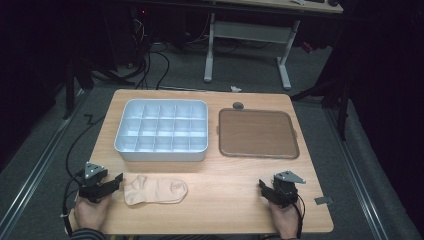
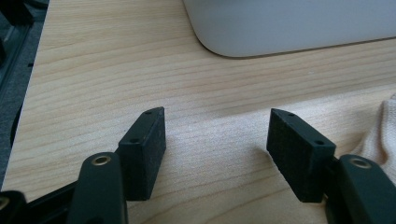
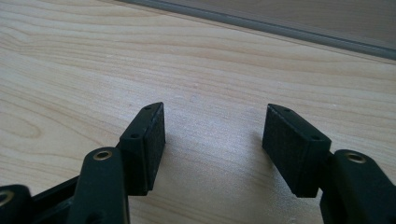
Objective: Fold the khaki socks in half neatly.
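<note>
A pale beige sock (image 1: 155, 190) lies flat near the table's front left. Just left of it my left gripper (image 1: 118, 181) rests on the table, jaws open and empty; in the left gripper view (image 2: 217, 121) bare wood lies between the pads and the sock's edge (image 2: 383, 135) shows at the right. My right gripper (image 1: 262, 187) sits at the front right, open with nothing between its jaws, seen over bare wood in the right gripper view (image 3: 214, 116). A white compartment box (image 1: 162, 129) and a brown tray (image 1: 258, 133) stand farther back.
The wooden table (image 1: 225, 180) has bare room between the two grippers. The white box's corner (image 2: 280, 28) lies ahead of the left gripper. The tray's rim (image 3: 280, 25) lies ahead of the right gripper. A small dark round knob (image 1: 238, 105) sits behind the tray.
</note>
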The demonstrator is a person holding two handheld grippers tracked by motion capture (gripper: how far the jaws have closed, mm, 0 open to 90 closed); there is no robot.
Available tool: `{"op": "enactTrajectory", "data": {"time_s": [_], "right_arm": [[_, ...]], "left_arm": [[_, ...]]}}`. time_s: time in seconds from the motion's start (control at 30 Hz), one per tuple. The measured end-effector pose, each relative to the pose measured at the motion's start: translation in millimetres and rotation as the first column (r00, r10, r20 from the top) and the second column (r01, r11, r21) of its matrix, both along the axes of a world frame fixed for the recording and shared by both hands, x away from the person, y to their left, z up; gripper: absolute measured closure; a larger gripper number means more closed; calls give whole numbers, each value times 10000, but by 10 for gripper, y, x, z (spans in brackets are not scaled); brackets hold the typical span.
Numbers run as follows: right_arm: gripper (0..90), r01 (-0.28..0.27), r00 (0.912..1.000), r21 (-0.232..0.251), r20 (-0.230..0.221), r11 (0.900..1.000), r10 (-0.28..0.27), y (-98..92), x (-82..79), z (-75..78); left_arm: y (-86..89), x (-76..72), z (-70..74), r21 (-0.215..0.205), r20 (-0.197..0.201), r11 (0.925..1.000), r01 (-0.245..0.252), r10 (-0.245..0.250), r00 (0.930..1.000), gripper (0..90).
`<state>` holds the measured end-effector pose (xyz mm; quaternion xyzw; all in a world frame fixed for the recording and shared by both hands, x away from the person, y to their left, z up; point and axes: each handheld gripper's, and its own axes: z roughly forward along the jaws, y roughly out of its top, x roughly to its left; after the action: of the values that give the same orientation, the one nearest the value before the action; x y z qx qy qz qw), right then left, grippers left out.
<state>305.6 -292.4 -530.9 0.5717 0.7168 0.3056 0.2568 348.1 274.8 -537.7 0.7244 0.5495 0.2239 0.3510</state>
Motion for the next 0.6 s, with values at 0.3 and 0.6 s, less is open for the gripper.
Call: {"op": "enactTrajectory", "data": {"time_s": [0.3, 0.6], "right_arm": [[396, -147, 9999, 7, 5, 9999, 147, -1, 16, 0], [402, -302, 9995, 25, -15, 9995, 302, 4, 52, 2]], "left_arm": [[-7, -1, 1, 88, 3, 10000, 17, -17, 10000, 382], [-31, -5, 0, 309, 32, 9995, -34, 33, 10000, 385]]}}
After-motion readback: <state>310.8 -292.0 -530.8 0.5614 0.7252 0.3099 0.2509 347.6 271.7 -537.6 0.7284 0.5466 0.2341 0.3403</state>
